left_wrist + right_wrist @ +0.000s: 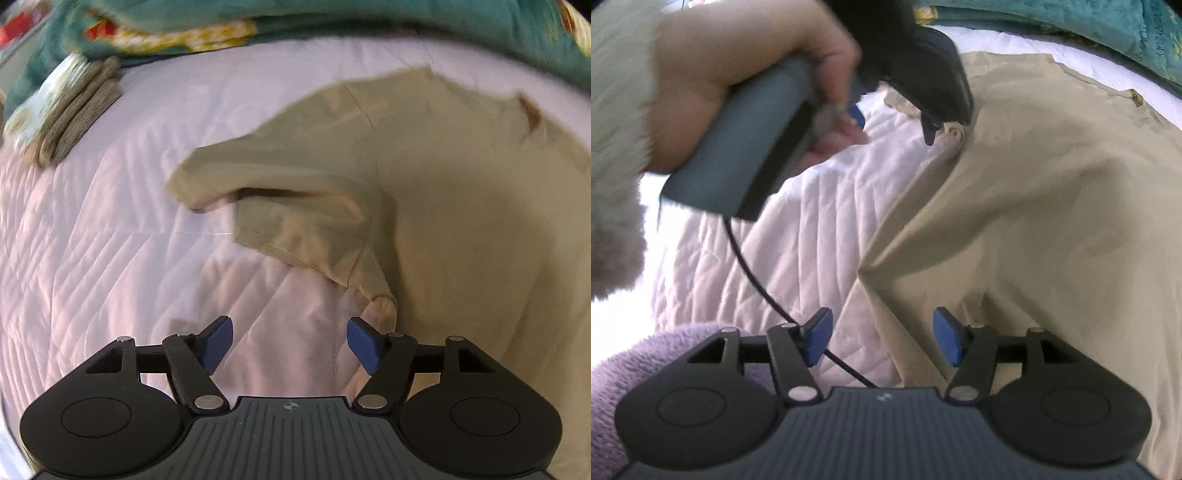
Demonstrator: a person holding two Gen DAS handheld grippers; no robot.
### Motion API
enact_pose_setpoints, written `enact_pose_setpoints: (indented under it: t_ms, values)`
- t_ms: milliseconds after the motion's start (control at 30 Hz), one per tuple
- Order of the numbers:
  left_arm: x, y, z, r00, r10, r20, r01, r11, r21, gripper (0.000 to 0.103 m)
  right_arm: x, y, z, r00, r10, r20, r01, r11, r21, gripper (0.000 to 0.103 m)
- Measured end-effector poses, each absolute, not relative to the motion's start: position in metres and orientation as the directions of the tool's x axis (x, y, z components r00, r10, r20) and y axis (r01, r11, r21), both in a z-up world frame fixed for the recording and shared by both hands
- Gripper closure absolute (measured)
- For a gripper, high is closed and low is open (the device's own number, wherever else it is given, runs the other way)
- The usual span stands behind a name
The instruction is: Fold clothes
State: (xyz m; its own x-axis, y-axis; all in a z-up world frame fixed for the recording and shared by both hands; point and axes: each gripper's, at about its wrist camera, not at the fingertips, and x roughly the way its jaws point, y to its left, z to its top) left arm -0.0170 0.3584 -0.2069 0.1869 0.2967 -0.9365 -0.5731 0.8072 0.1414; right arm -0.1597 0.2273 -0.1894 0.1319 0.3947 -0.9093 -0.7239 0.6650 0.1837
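Pale pink quilted bedding (110, 240) covers the whole work surface, stitched in slanted lines. On it lies a beige shirt (424, 166), spread mostly flat, filling the area from 12 to 4 o'clock in the left wrist view; one short sleeve (288, 229) is doubled over toward 9 o'clock, its hem edge lifted slightly off the quilt. At 11 o'clock, well apart from the shirt, sits a small stack of folded grey-brown cloth (74, 118) beside a teal floral blanket (258, 18) that runs along the top edge.

The left gripper (290, 343) hangs released above bare quilt, its blue pads (218, 343) spread wide with nothing between them; the shirt's edge lies just beside the pad at 3 o'clock.

The right gripper (882, 339) is likewise released, jaws apart over the shirt's side edge (fabric below them, not pinched). At 10 o'clock in that view a hand (746, 66) in a fuzzy white sleeve (617, 92) grips the other tool's grey handle, whose black cable (757, 277) trails toward 6 o'clock.
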Motion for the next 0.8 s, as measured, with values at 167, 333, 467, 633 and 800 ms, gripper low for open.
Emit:
enact_pose_setpoints:
  t_ms: [167, 333, 467, 633, 800]
  values:
    - [-0.005, 0.353, -0.221, 0.202, 0.343, -0.917, -0.544, 0.818, 0.187, 0.032, -0.166, 0.234, -0.210, 0.116, 0.391, -0.913, -0.741, 0.647, 0.183, 0.046]
    - [-0.008, 0.359, -0.215, 0.183, 0.425, -0.887, -0.540, 0.797, 0.271, 0.098, -0.167, 0.231, -0.211, 0.029, 0.443, -0.896, -0.743, 0.610, 0.277, 0.080]
    - [-0.027, 0.379, -0.198, 0.182, 0.362, -0.914, -0.620, 0.764, 0.179, 0.091, -0.174, 0.219, -0.191, -0.038, 0.494, -0.869, -0.755, 0.555, 0.349, 0.062]
    - [-0.059, 0.347, -0.162, 0.168, 0.295, -0.940, -0.638, 0.760, 0.124, 0.077, -0.193, 0.183, -0.174, -0.306, 0.410, -0.859, -0.717, 0.495, 0.491, 0.055]
    - [-0.117, 0.275, -0.164, 0.052, 0.124, -0.991, -0.655, 0.753, 0.060, 0.069, -0.231, 0.124, -0.165, -0.551, 0.349, -0.758, -0.591, 0.477, 0.650, 0.055]
